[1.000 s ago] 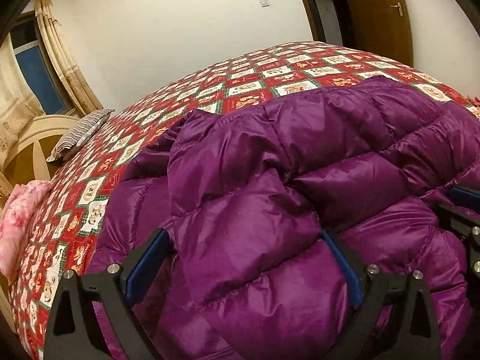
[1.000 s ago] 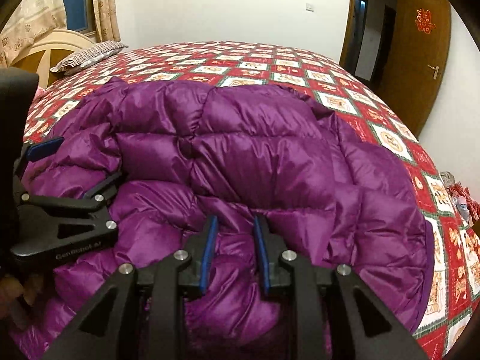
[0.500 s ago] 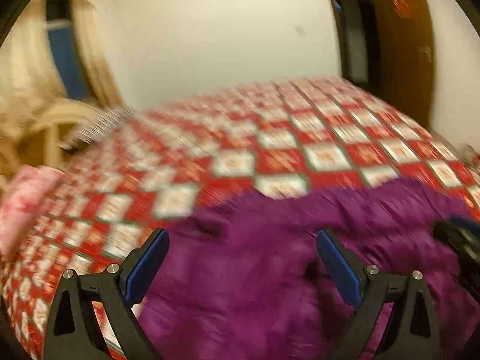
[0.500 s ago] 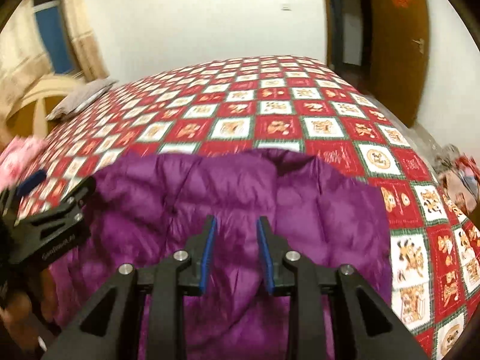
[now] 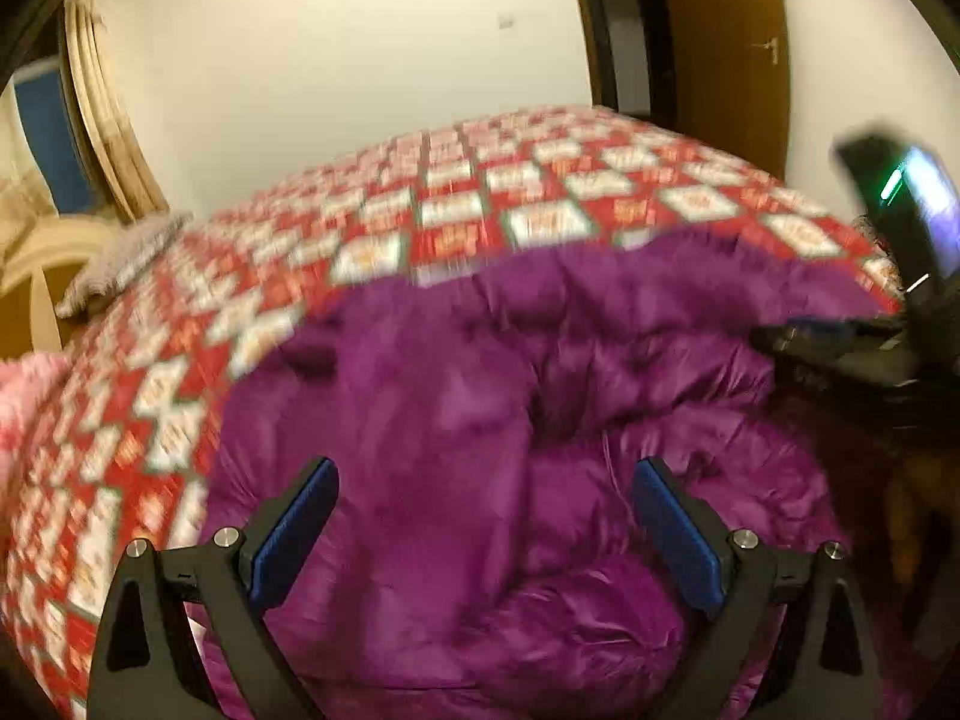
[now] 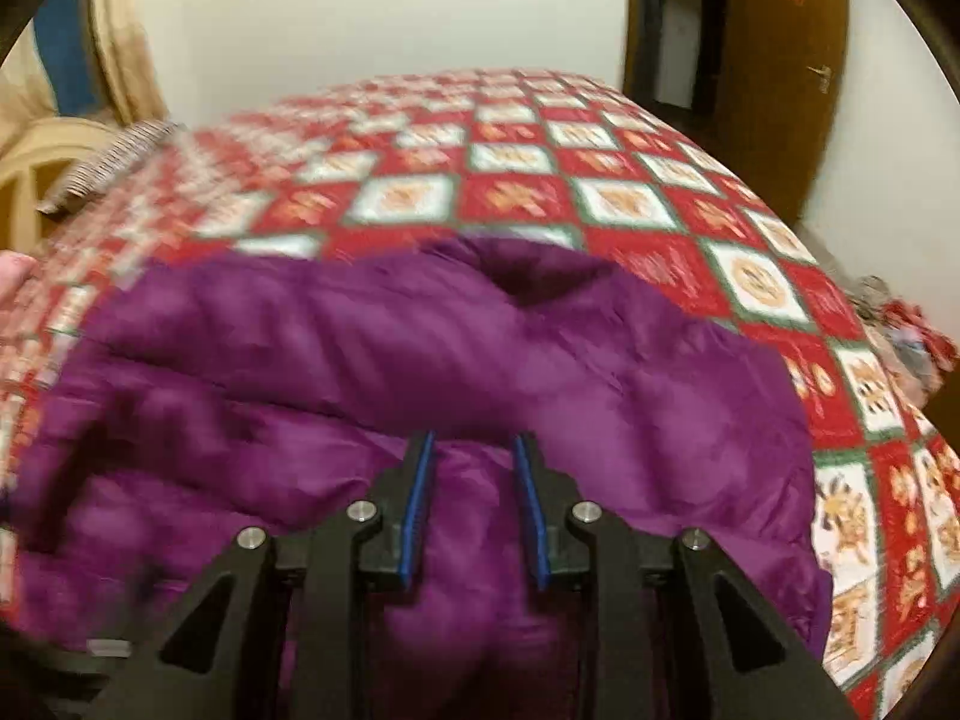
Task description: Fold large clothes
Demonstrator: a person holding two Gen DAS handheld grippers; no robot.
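Purple down jacket (image 6: 456,372) lay bunched near the bed's (image 6: 612,204) near edge, right gripper (image 6: 474,480) pinching a fold, left gripper (image 5: 480,516) spread above it; best practice seemed carrying the fold across slowly, flattening trapped air.

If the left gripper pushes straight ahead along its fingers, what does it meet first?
Most likely the purple puffer jacket: its bunched padding fills the space ahead of the open left gripper. Blur leaves depth unclear.
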